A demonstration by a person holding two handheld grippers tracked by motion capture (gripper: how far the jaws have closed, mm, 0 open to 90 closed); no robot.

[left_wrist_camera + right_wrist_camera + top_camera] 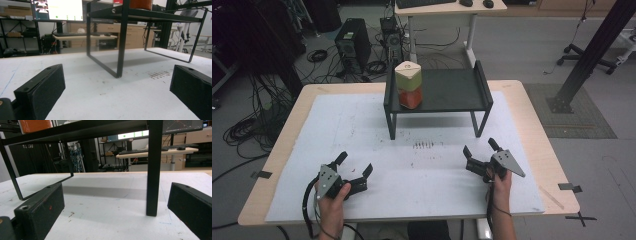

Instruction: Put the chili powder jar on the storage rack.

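A black metal shelf (452,90) stands on the white mat at the table's far middle. On its left part sits a stacked block (408,84) with a cream top, green middle and orange base. In the high view my left gripper (354,164) rests open near the front left, held by a hand. At the front right, my right gripper (480,148) is open too, pointing toward the shelf. The left gripper view shows the shelf's legs (122,47) ahead and the orange base (140,4) above. In the right gripper view a shelf leg (153,170) stands close between the jaws, and the orange base (35,125) shows at upper left.
The white mat (362,130) covers most of the wooden table (532,115). Small dark marks (428,145) dot the mat in front of the shelf. Beyond the table are a desk (447,7), a computer tower (352,45), cables and a black post (592,50).
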